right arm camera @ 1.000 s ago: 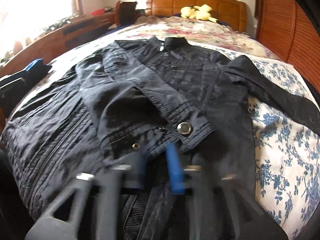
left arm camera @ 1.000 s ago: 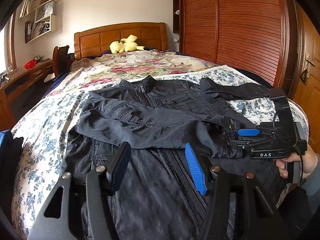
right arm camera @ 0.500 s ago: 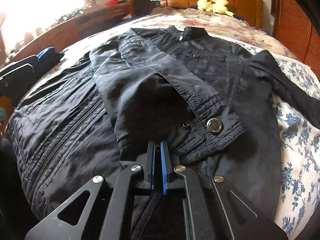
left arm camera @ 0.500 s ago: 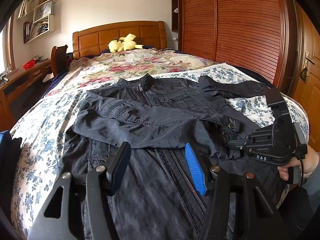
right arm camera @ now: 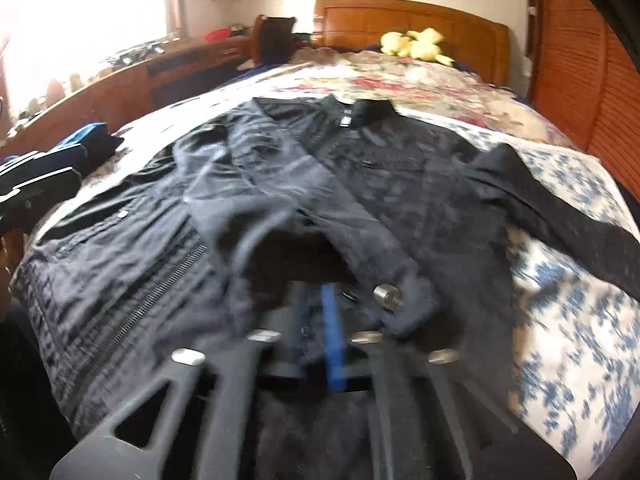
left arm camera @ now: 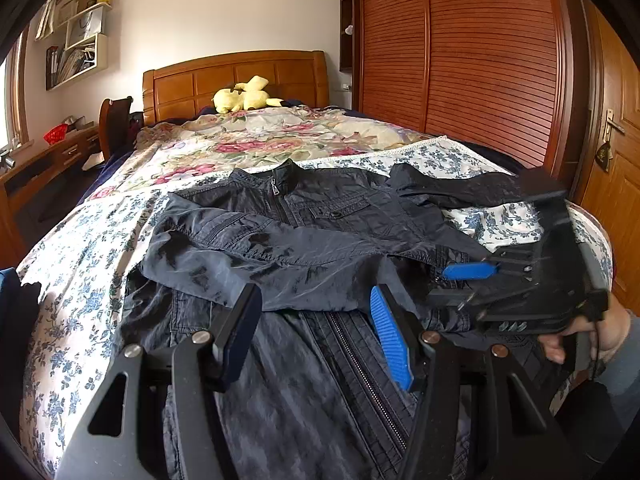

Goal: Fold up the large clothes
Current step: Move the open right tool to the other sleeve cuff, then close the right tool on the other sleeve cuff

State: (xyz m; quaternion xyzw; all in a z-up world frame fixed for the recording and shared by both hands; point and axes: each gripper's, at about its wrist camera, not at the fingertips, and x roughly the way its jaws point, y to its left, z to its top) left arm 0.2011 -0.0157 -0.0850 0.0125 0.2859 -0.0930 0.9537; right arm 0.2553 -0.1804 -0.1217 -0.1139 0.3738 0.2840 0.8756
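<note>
A dark navy zip-front jacket (left arm camera: 304, 240) lies spread on a floral-sheeted bed (left arm camera: 80, 264), one sleeve folded across its chest. The left claw (left arm camera: 316, 332) hovers half open above the hem, gripping nothing. The right claw (right arm camera: 316, 312), blurred, is opening at the folded sleeve's cuff (right arm camera: 404, 300) just ahead; nothing visibly held.

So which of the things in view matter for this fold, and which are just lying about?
Job:
- dark jacket
- folded-in sleeve
- spread sleeve
- left gripper, open
- right gripper, jaws opening by the cuff

Lying about:
- yellow plush toy
- floral quilt
- red basket
</note>
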